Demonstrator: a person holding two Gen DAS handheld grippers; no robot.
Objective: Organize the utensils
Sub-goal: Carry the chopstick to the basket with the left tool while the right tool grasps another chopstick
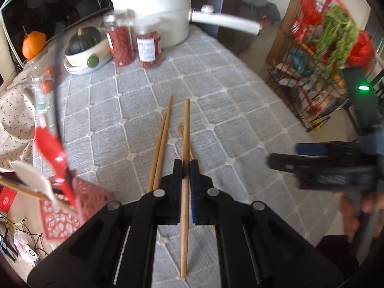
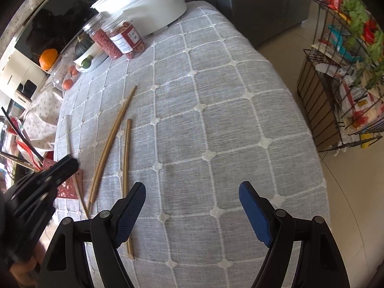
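Above the quilted grey cloth [image 1: 216,100], left tool [image 1: 185,168] pinches a slender wooden chopstick [image 1: 185,129]; right tool [image 2: 192,192] gapes empty.

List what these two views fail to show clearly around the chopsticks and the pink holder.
- Held chopstick: left gripper pads cover its middle, left wrist view.
- Pink holder: motion-blurred; in the right wrist view the left gripper hides most of it.
- Right gripper: blurred in the left wrist view.
- Chopsticks on the cloth: exact count unclear where they overlap.

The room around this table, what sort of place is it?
Most likely a home kitchen or dining corner. A white cooking pot and jars of dried food stand on the cloth-covered table, and a wire rack of groceries stands beside it.
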